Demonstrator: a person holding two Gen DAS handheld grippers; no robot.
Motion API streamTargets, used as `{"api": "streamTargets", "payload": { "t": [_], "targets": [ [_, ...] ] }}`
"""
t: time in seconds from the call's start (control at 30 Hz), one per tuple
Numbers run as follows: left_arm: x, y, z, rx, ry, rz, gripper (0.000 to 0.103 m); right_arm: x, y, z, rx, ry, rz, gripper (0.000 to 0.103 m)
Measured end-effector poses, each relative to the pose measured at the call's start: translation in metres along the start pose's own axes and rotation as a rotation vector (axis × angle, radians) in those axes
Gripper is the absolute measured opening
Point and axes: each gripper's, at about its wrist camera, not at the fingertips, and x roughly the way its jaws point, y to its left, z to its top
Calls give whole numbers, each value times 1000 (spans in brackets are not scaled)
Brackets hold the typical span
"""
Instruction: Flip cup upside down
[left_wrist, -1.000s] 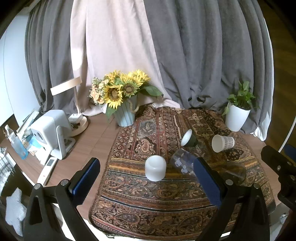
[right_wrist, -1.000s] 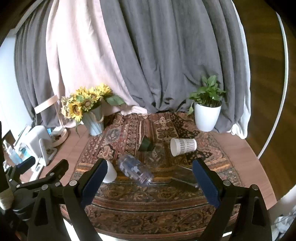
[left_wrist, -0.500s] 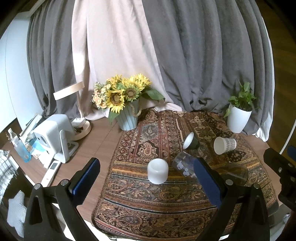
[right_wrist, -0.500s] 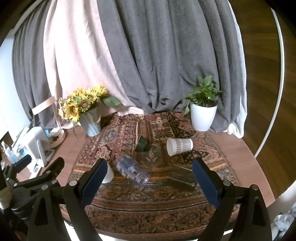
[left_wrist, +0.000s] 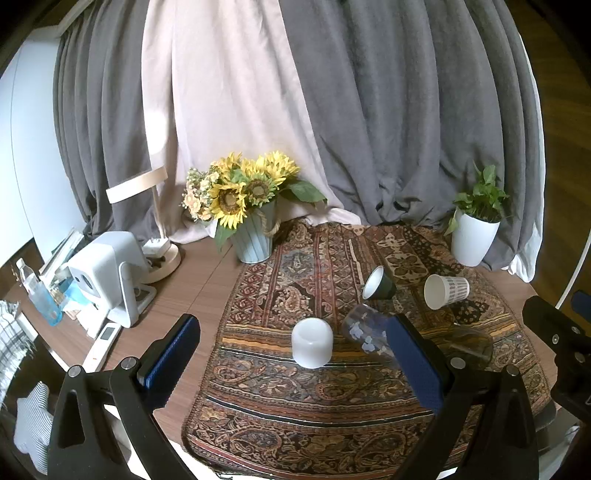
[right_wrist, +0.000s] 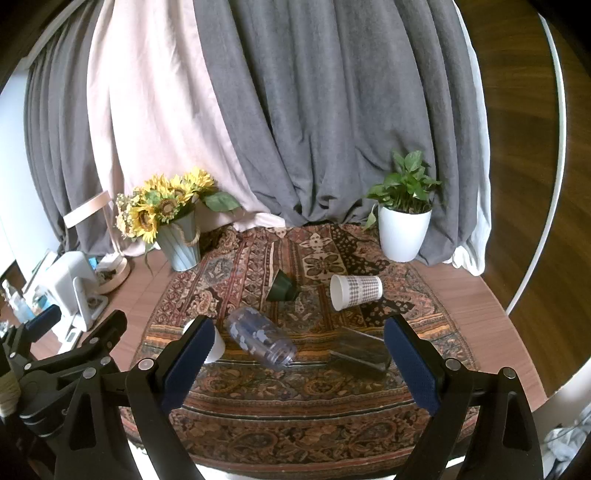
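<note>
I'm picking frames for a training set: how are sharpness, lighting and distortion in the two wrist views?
Left wrist view: sharp in the centre, soft even daylight, white cup clear; curtains bow from fisheye, corners black. Right wrist view: same bowing, dark rim; clear plastic cup is hard to outline against the patterned cloth; no strong glare.

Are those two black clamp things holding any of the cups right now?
No, nothing is held. The left gripper and the right gripper are both wide open above the rug, with their fingers clear of every cup.
</note>
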Motion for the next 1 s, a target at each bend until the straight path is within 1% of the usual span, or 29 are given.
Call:
{"api": "streamTargets", "payload": {
  "t": [1.0],
  "targets": [
    [-2, -3, 2, 6, -3, -7, 103, 0, -2, 1, 3, 1, -4, 93]
  ]
}}
